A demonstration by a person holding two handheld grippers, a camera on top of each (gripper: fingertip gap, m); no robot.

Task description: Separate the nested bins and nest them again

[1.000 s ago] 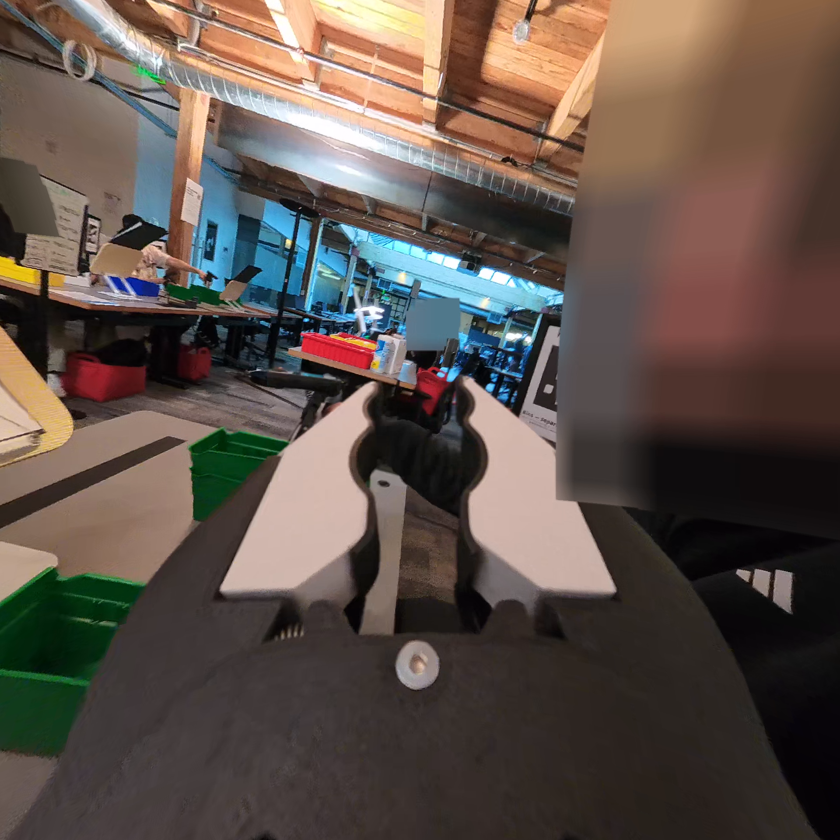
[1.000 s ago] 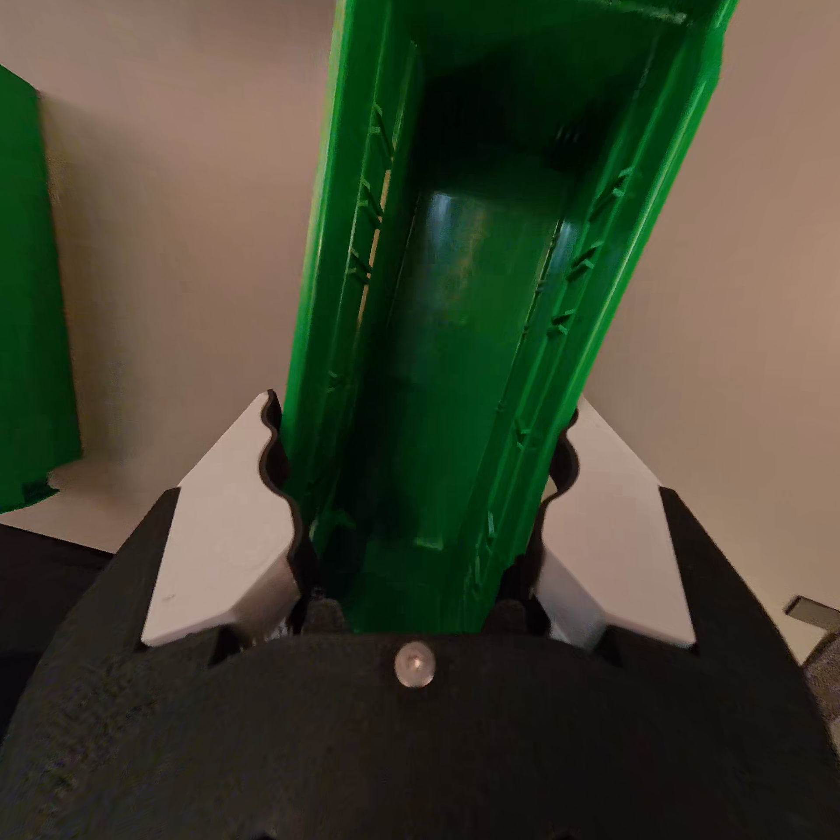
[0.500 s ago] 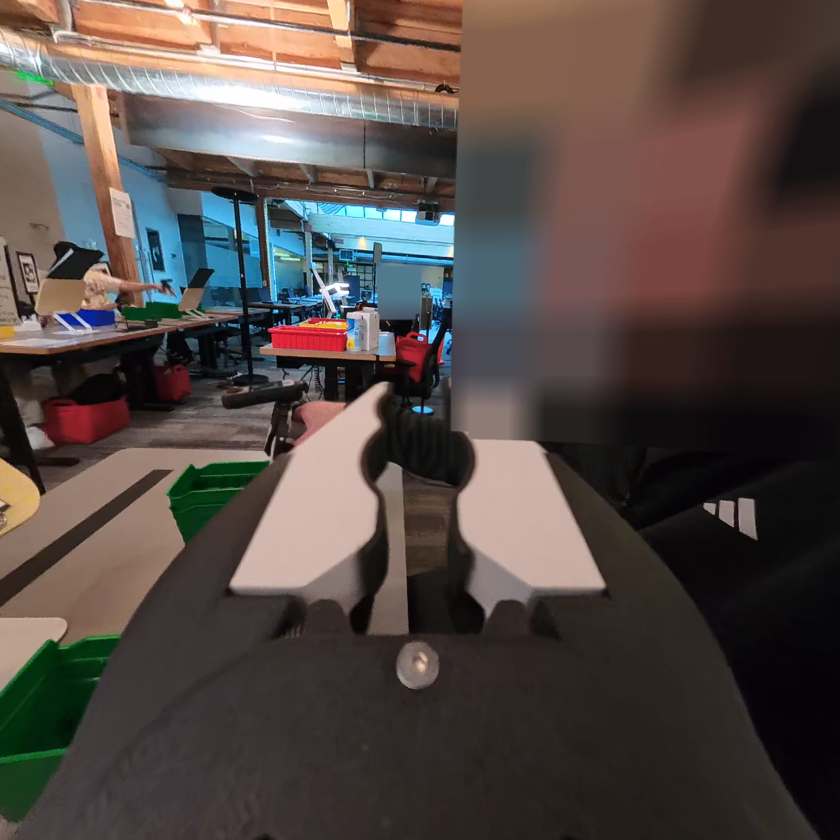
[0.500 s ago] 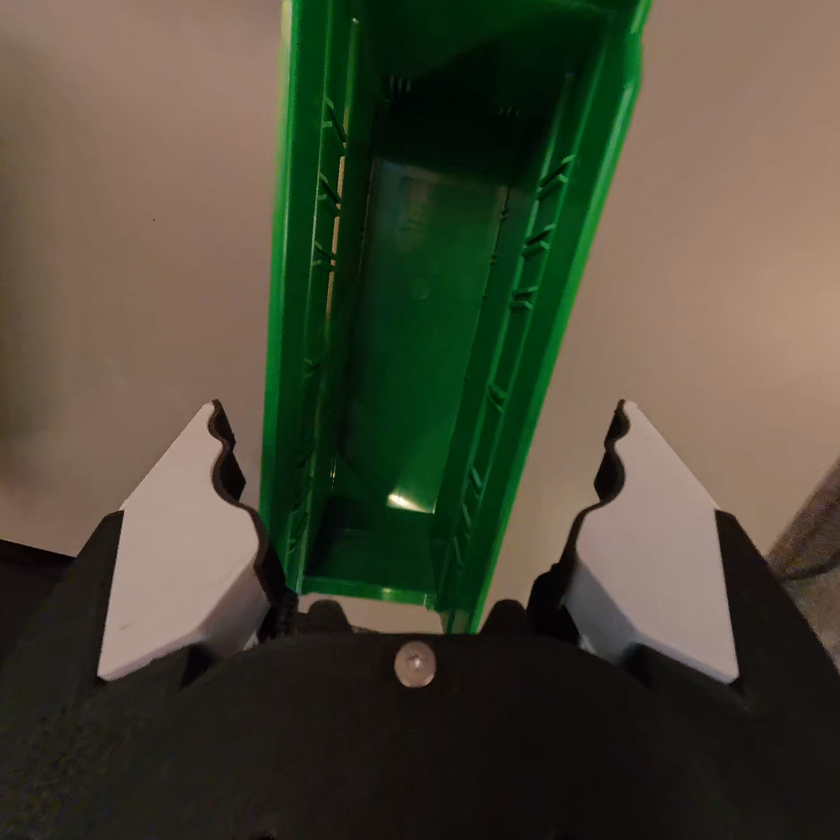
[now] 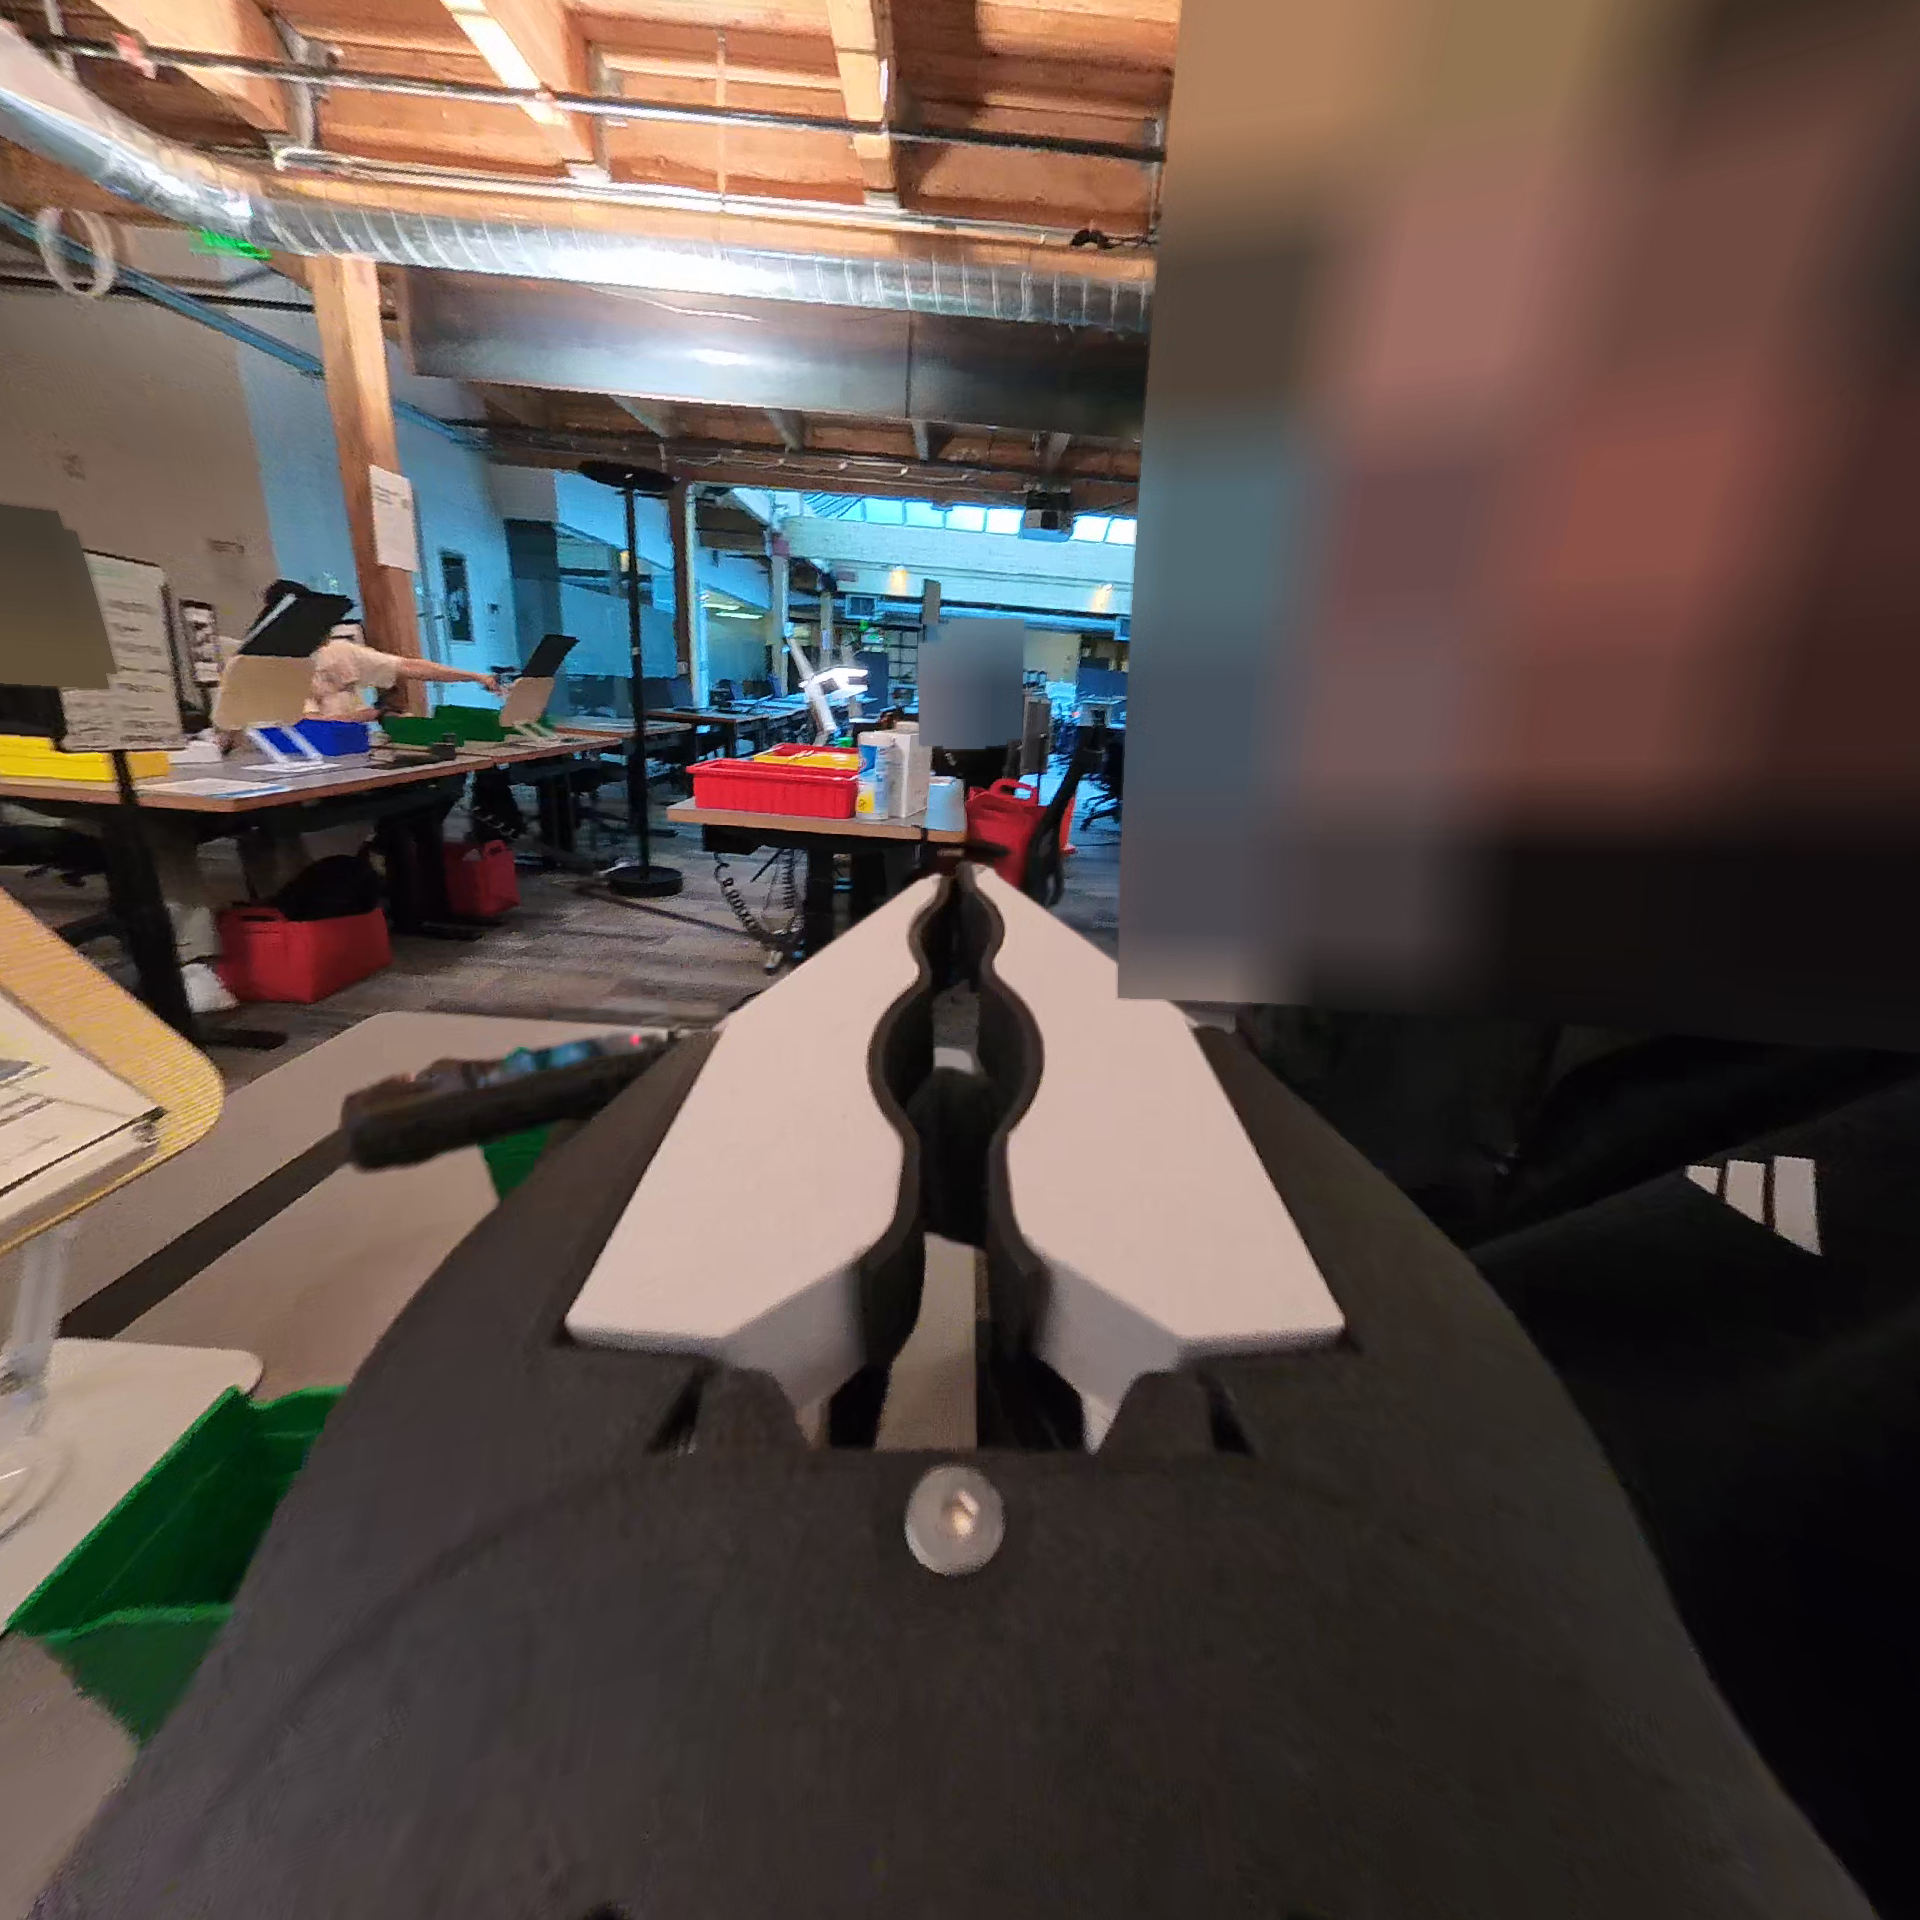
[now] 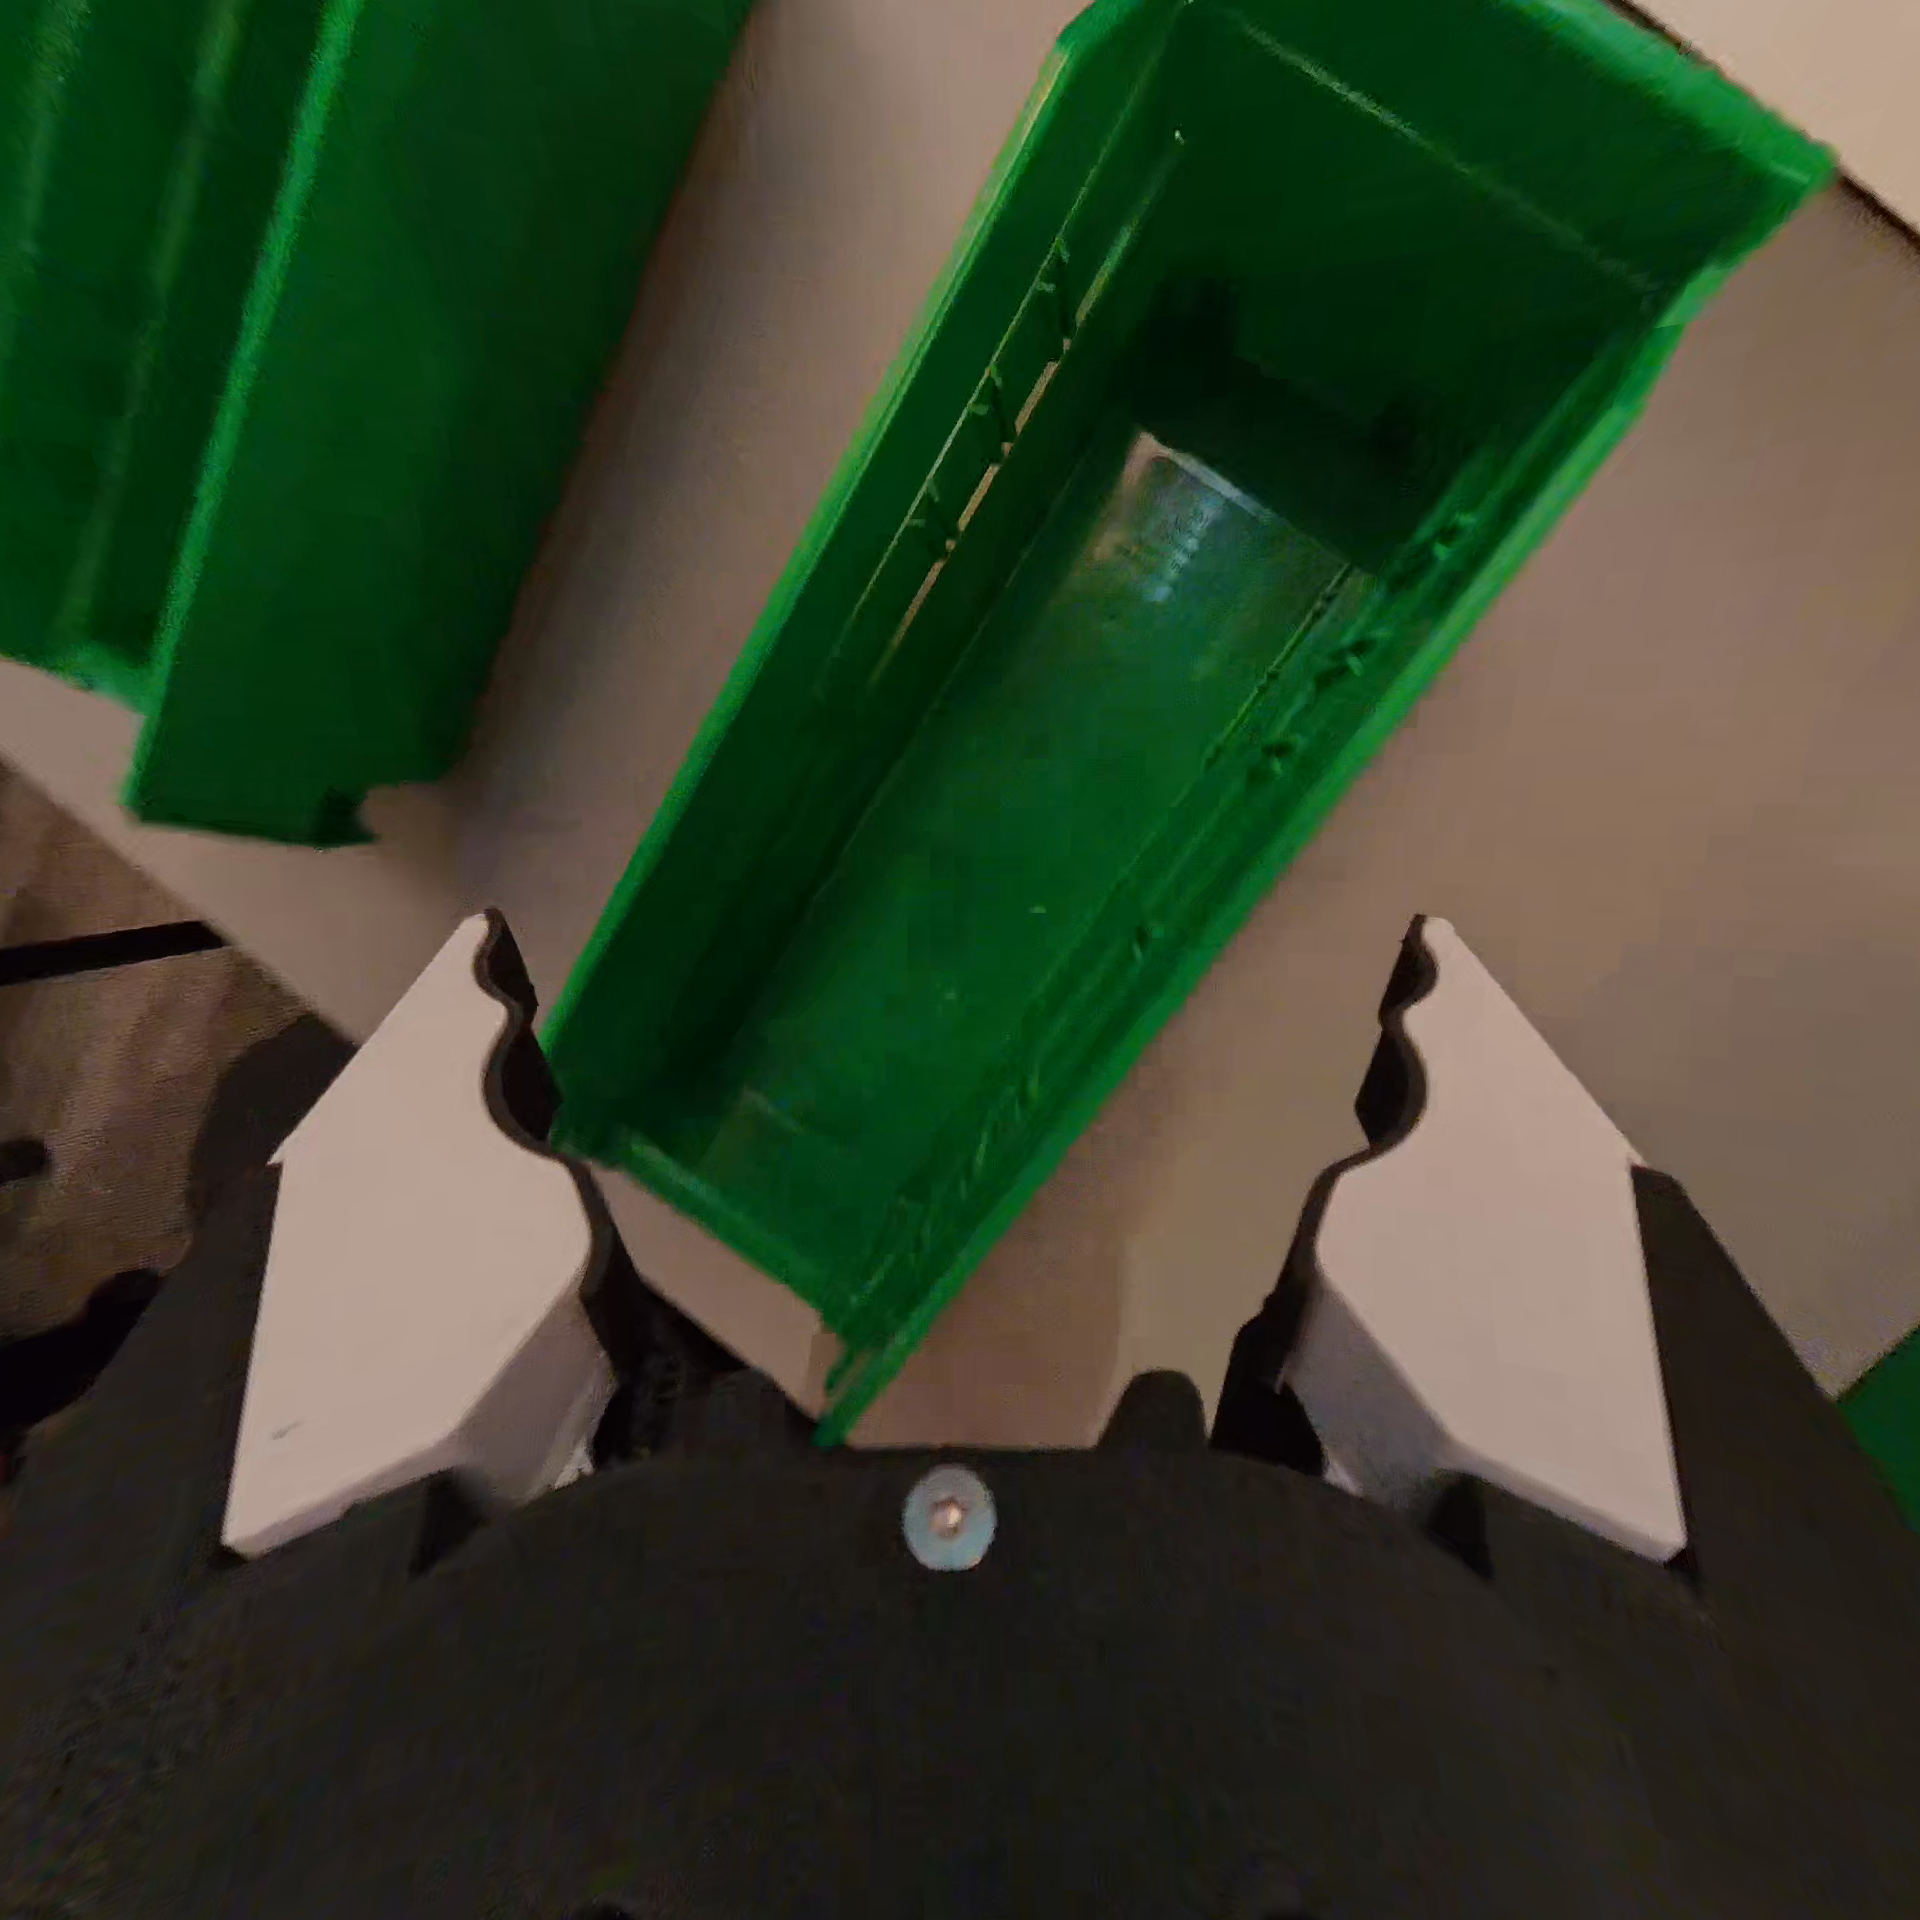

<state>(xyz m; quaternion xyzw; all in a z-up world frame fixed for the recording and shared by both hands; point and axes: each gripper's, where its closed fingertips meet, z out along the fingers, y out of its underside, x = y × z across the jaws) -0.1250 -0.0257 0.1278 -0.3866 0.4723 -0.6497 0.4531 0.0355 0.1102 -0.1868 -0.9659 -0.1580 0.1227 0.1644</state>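
In the right wrist view a long green bin [image 6: 1091, 748] lies open side up on the beige table, running diagonally from lower left to upper right. My right gripper [image 6: 956, 935] is open above its near end, one finger on each side, touching nothing. A second green bin [image 6: 260, 416] lies at the upper left. In the left wrist view my left gripper [image 5: 958, 883] is shut and empty, raised and pointing out into the room. A green bin [image 5: 156, 1538] shows at the lower left on the table.
A person in black clothing [image 5: 1714, 1351] stands close on the right of the left wrist view. A yellow-edged board with papers [image 5: 73, 1101] and a dark tool [image 5: 488, 1091] sit over the table [image 5: 312, 1247]. Desks with red bins [image 5: 774, 784] lie farther off.
My right gripper let go of the long green bin and opened wide; the bin now lies diagonal and the second bin has come into view. My left gripper closed fully and swung slightly.
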